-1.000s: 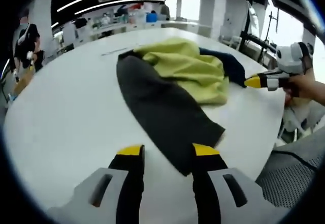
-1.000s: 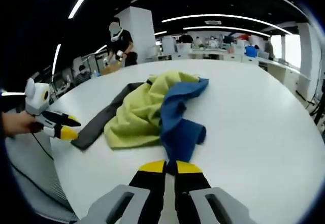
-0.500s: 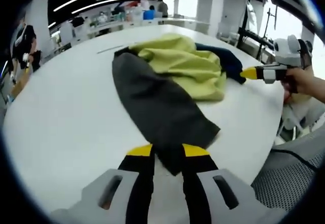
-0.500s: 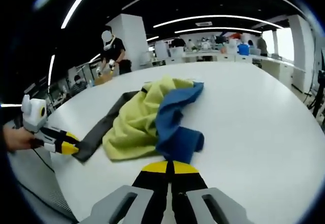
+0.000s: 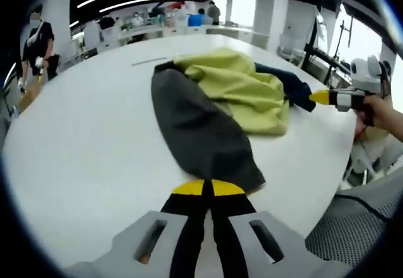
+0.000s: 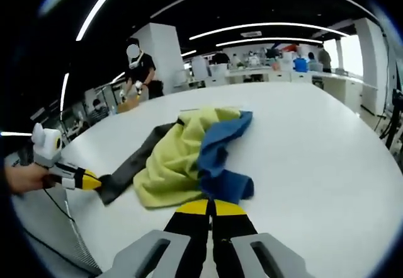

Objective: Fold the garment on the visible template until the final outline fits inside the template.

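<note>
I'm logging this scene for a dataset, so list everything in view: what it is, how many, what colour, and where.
Crumpled fabric garment: one, with dark grey, yellow-green and blue sections, on the table.
Round white table: one, white, under the garment.
Standing person in dark top: one, beyond the table's far edge.
Background desks with clutter: several, pale, far side of the room.
Ceiling light strips: several, white, overhead.
Left tongs: one, yellow-tipped black, shut on the dark grey end.
Right tongs: one, yellow-tipped black, shut on the blue end.
Hand: one, holding the right tongs.
</note>
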The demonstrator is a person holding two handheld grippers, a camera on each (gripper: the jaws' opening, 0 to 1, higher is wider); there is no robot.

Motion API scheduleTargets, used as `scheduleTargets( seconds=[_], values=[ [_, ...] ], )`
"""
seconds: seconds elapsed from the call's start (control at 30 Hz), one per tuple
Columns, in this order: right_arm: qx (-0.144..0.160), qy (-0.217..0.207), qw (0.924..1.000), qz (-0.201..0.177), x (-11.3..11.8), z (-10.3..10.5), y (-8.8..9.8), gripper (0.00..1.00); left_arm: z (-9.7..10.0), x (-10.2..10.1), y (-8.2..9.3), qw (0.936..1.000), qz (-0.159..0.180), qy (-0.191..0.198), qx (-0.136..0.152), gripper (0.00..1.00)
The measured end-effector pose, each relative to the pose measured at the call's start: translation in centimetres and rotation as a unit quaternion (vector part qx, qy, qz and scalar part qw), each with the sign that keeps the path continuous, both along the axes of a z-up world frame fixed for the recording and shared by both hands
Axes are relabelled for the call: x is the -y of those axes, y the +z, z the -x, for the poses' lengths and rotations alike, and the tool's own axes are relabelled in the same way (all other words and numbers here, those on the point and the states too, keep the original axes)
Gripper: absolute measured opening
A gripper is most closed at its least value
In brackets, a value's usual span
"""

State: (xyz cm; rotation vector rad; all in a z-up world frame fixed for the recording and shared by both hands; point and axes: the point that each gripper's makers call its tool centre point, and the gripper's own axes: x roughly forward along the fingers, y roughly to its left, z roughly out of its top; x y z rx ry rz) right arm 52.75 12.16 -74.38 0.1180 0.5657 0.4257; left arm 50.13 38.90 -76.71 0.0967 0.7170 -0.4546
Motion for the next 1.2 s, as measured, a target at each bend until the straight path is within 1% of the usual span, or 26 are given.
scheduleTargets(
  seconds=[0.1,0.17,0.2,0.27,0.3,0.37,0.43,0.47,0.5,0.57,0.6,0.67,0.7,0.73,0.77,0.8,0.87,0.93,1.0,1.03,1.1,1.13,1.17,1.2],
  values=[
    [0.005,-0.002,1.0000,-0.007,0.1,-0.2,1.3,0.00,-0.5,-0.9,1.2,0.9998,0.008,0.015,0.014,0.00],
    [0.007,-0.004,0.9999,-0.011,0.3,-0.5,2.1,0.00,-1.0,-1.8,2.0,0.9994,0.008,0.024,0.024,0.00],
    [0.006,-0.004,0.9999,-0.007,0.4,-0.6,2.3,0.00,-1.1,-2.2,2.2,0.9992,0.005,0.027,0.028,0.00],
    [0.002,0.000,0.9996,0.027,1.2,-0.7,2.4,0.00,-1.5,-3.0,2.7,0.9989,-0.005,0.028,0.036,0.00],
    [0.006,-0.001,0.9995,0.032,1.4,-0.9,2.6,0.00,-1.8,-3.7,3.1,0.9985,-0.016,0.030,0.043,0.00],
    [0.014,-0.005,0.9994,0.031,1.9,-1.2,3.5,0.00,-2.2,-5.0,3.6,0.9976,-0.026,0.038,0.051,0.00],
    [0.015,-0.013,0.9993,0.032,2.8,-1.5,4.0,0.00,-2.7,-6.4,4.0,0.9968,-0.027,0.052,0.055,0.00],
    [0.019,-0.019,0.9990,0.036,3.2,-1.6,4.2,0.00,-2.9,-6.9,4.3,0.9962,-0.019,0.061,0.059,0.00],
    [0.022,-0.022,0.9987,0.041,3.7,-1.8,4.5,0.00,-3.2,-7.4,4.6,0.9947,0.005,0.080,0.064,0.00],
    [0.025,-0.029,0.9984,0.042,4.5,-2.1,5.0,0.00,-3.5,-8.6,4.6,0.9919,0.035,0.108,0.057,0.00],
    [0.027,-0.031,0.9984,0.040,4.8,-2.2,5.2,0.00,-3.7,-9.2,4.6,0.9907,0.040,0.115,0.060,0.00],
    [0.027,-0.039,0.9982,0.038,5.5,-2.5,5.5,0.00,-4.0,-10.4,4.4,0.9901,0.033,0.124,0.057,0.00],
    [0.028,-0.045,0.9978,0.039,6.1,-2.7,5.9,0.00,-4.1,-10.9,4.4,0.9899,0.025,0.127,0.058,0.00],
    [0.029,-0.046,0.9978,0.039,6.2,-2.8,6.0,0.00,-4.3,-11.6,4.4,0.9892,0.013,0.134,0.059,0.00],
    [0.032,-0.049,0.9976,0.037,6.5,-2.8,6.4,0.00,-4.6,-12.0,4.4,0.9886,0.012,0.136,0.062,0.00],
    [0.031,-0.051,0.9976,0.034,6.7,-2.9,6.6,0.00,-5.0,-12.6,4.5,0.9872,0.016,0.143,0.069,0.00],
    [0.026,-0.055,0.9979,0.024,7.0,-3.0,6.9,0.00,-5.3,-13.2,4.5,0.9845,0.031,0.159,0.067,0.00],
    [0.021,-0.059,0.9977,0.025,7.6,-3.3,7.1,0.00,-5.7,-13.8,4.5,0.9834,0.029,0.167,0.065,0.00],
    [0.010,-0.062,0.9974,0.035,8.3,-3.5,7.1,0.00,-5.9,-14.4,4.4,0.9834,0.016,0.168,0.066,0.00],
    [0.005,-0.063,0.9971,0.043,8.7,-3.6,7.0,0.00,-6.1,-15.1,4.4,0.9834,-0.004,0.168,0.067,0.00],
    [0.000,-0.066,0.9968,0.045,9.4,-3.9,7.2,0.00,-6.4,-16.0,4.6,0.9819,-0.028,0.171,0.077,0.00],
    [-0.007,-0.067,0.9969,0.041,9.6,-3.9,7.2,0.00,-6.5,-16.1,4.6,0.9818,-0.026,0.173,0.075,0.00],
    [-0.016,-0.078,0.9964,0.028,9.9,-4.0,7.3,0.00,-6.6,-16.4,4.7,0.9813,-0.027,0.175,0.077,0.00],
    [-0.015,-0.083,0.9962,0.022,10.2,-4.2,7.5,0.00,-6.7,-16.6,4.7,0.9808,-0.027,0.176,0.078,0.00]
  ],
)
